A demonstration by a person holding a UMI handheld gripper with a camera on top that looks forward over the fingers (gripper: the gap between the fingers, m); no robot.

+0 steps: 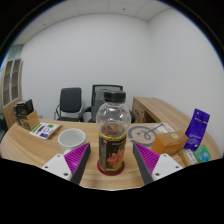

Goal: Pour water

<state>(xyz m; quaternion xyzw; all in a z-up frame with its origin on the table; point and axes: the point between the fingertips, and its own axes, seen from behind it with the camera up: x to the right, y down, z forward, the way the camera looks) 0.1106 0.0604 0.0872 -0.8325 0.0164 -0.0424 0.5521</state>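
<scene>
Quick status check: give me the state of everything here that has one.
Bottle: upright on the table, cap on, standing between the fingers.
Gripper: fingers around the bottle; grip cannot be told.
Bowl: upright, left of the bottle; contents unclear.
Chairs: unoccupied, behind the table.

A bottle [113, 137] stands upright on the wooden table [40, 152], between the two fingers of the gripper [113, 166], one finger at each of its sides; whether they press on it cannot be told. Left of the bottle, just beyond the left finger, lies a small plate [73, 138]. Farther left sits a box [20, 113] with a flat booklet [46, 130] beside it. Right of the bottle lies a roll of tape [143, 133], and nearer the right finger a small box [168, 143]. Farther right a pouch [197, 128] stands upright. Behind the table, against the wall, are two chairs [70, 102] side by side, and a cabinet [160, 112] runs along the right.
</scene>
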